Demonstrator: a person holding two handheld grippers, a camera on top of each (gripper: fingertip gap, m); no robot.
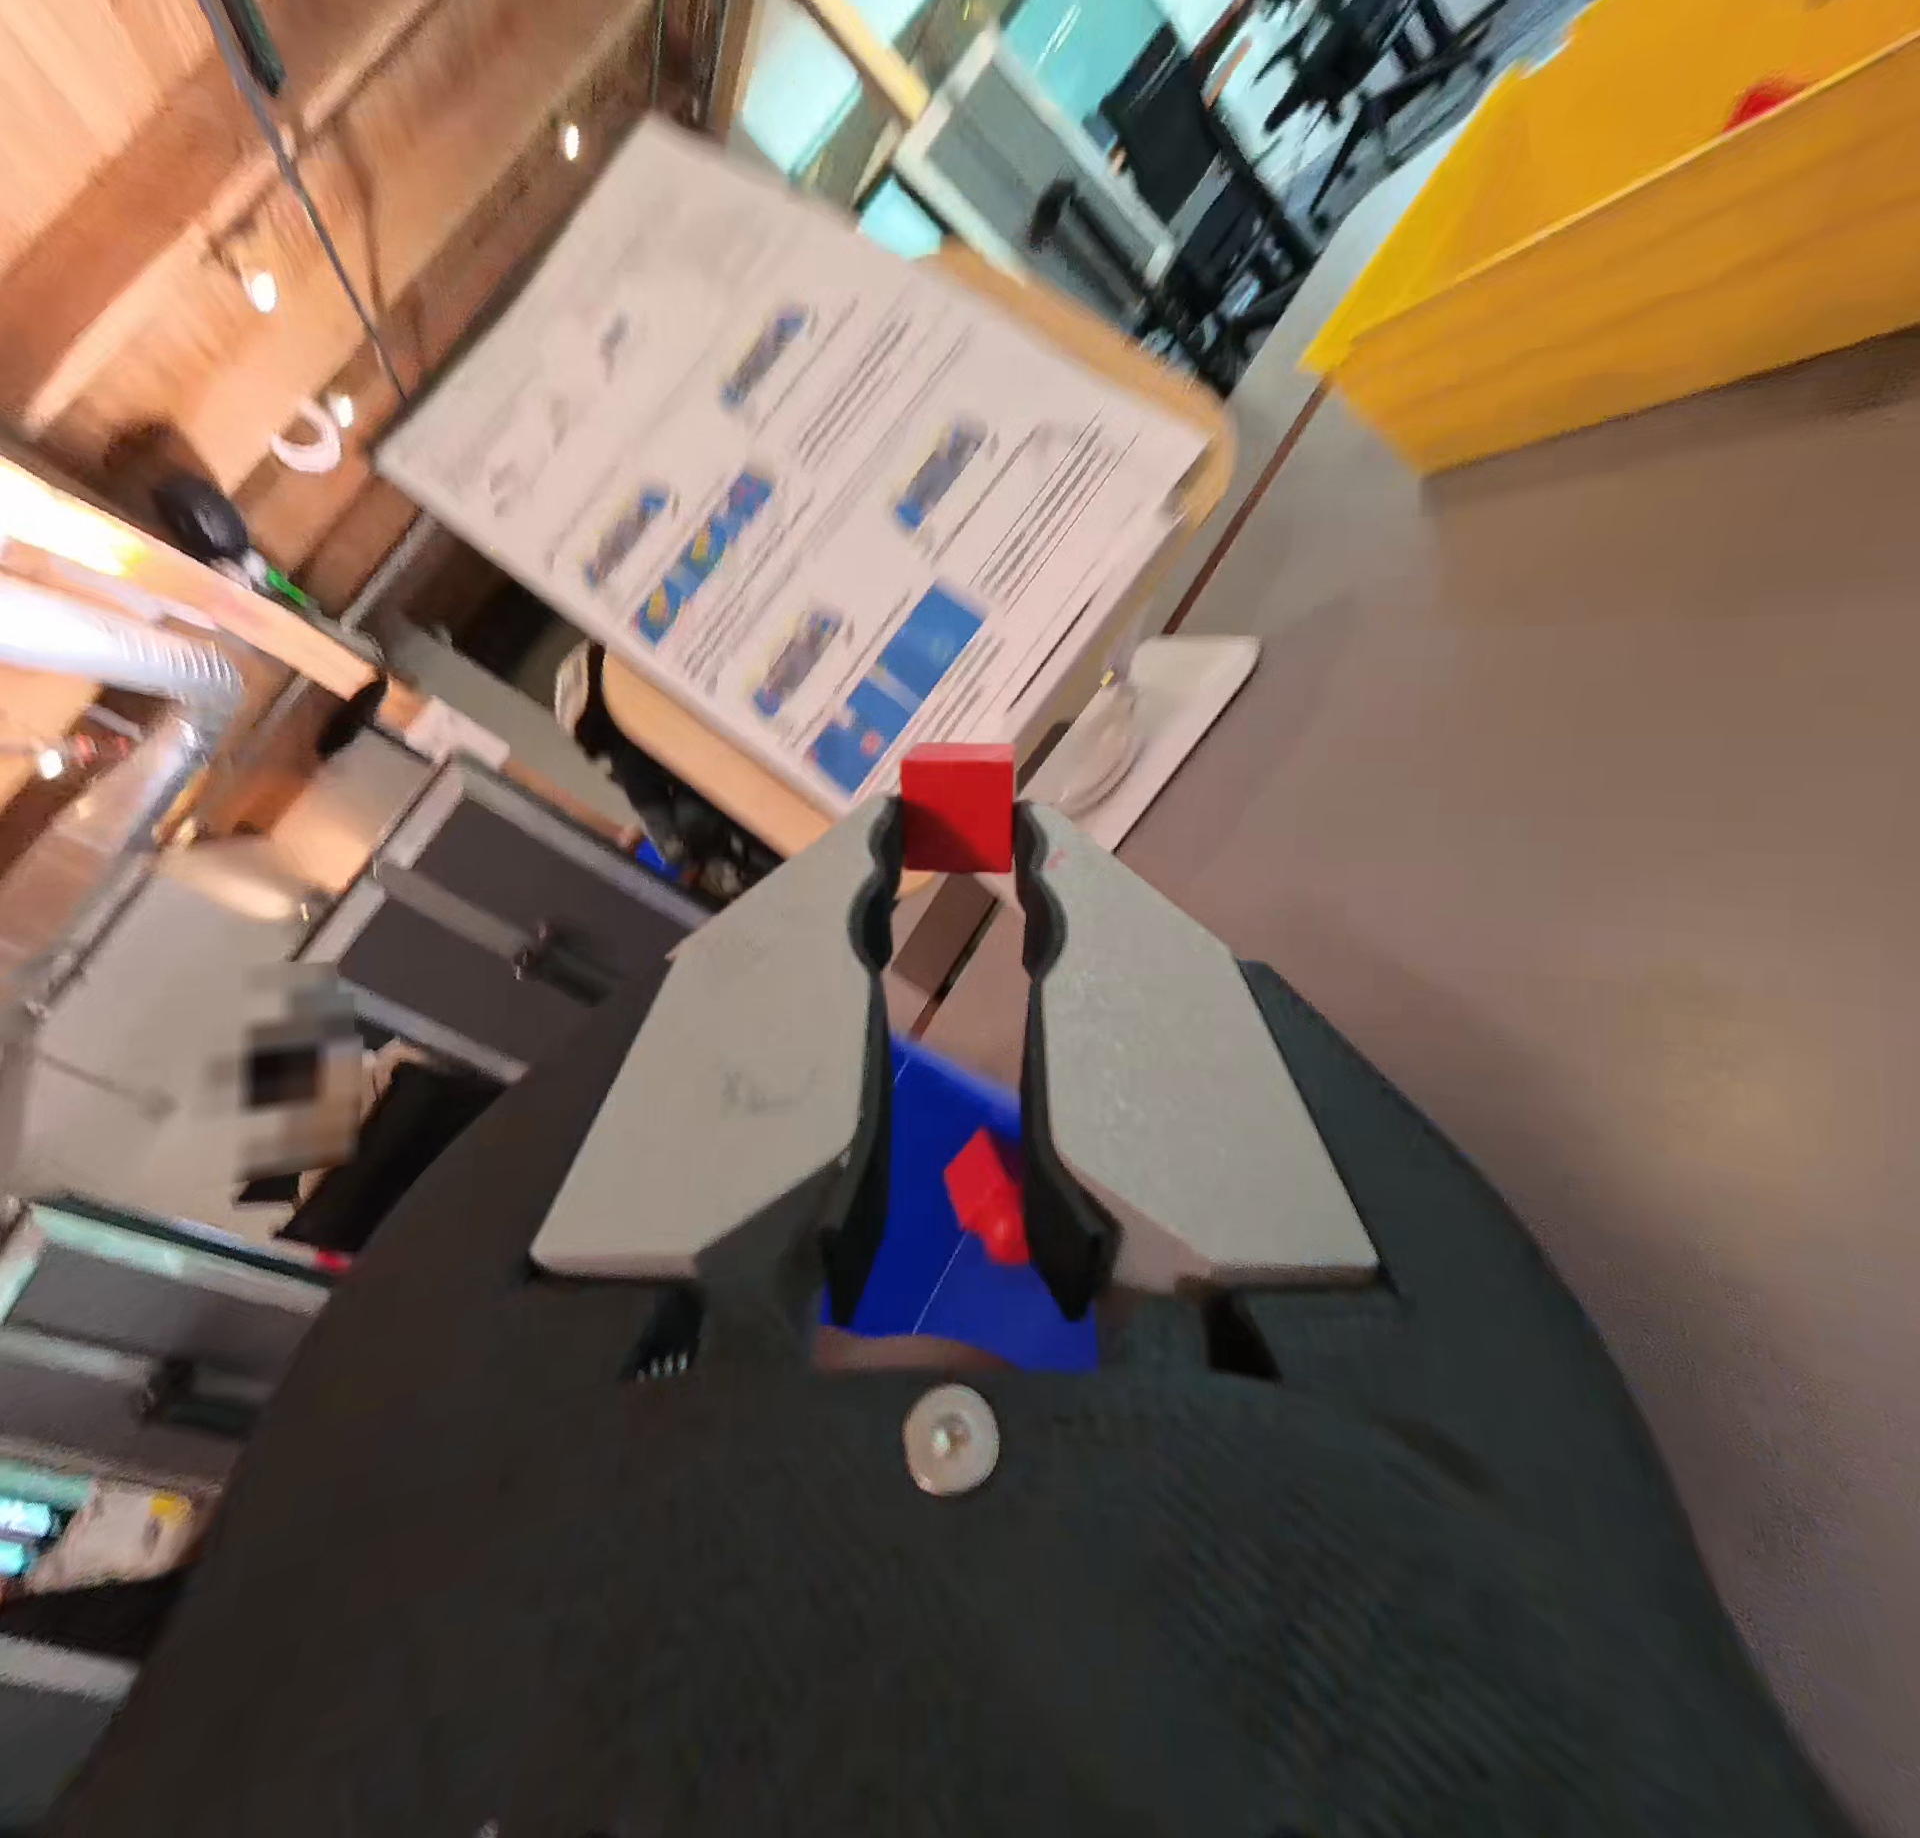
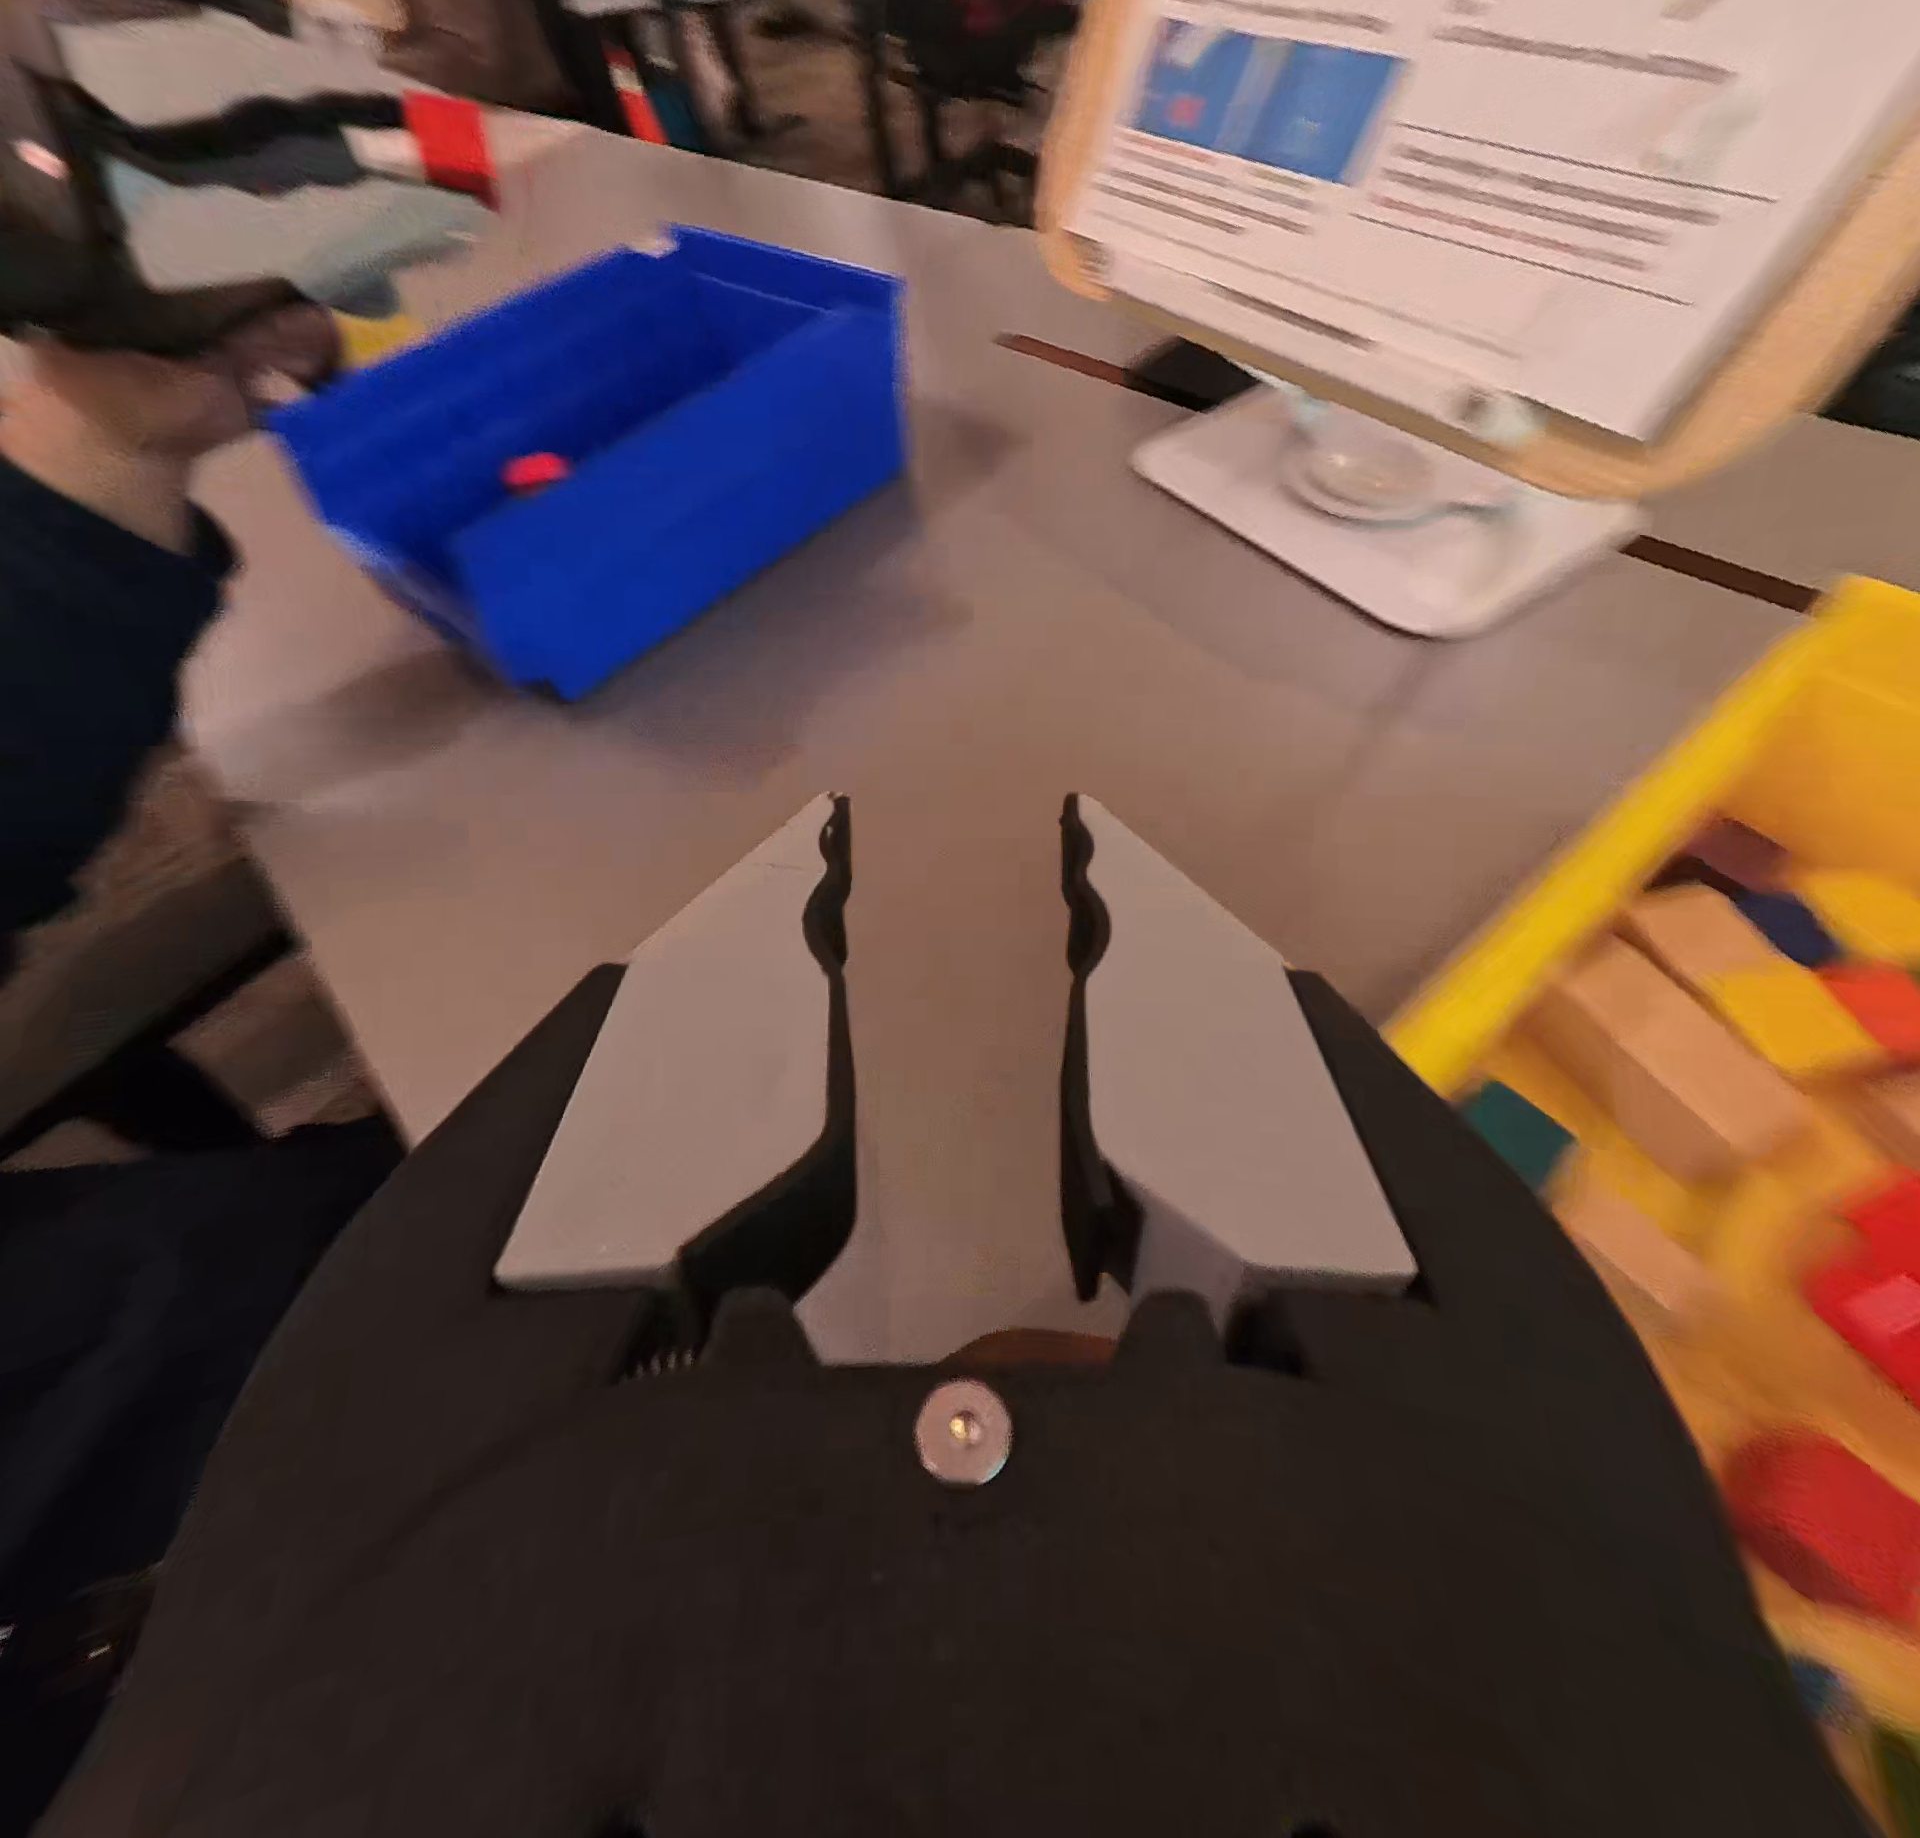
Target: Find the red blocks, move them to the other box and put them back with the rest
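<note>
My left gripper (image 1: 956, 824) is shut on a red cube (image 1: 956, 796) and holds it in the air, tilted. Below it, between the fingers, I see the blue box (image 1: 925, 1113) with a red block (image 1: 985, 1201) inside. The yellow box (image 1: 1662, 261) is far off at the upper right. In the right wrist view my right gripper (image 2: 956, 822) is open and empty above the grey table, between the blue box (image 2: 665, 500) and the yellow box (image 2: 1558, 905). A red block (image 2: 535, 471) lies in the blue box. The yellow box holds several coloured and plain wooden blocks, some of them red (image 2: 1860, 1300).
A poster board (image 2: 1455, 126) on a white stand base (image 2: 1382, 531) stands at the back of the grey table (image 2: 1039, 697). The left gripper with its red cube (image 2: 447, 141) shows blurred at the far left, above a person's arm (image 2: 94, 645). Office furniture lies beyond.
</note>
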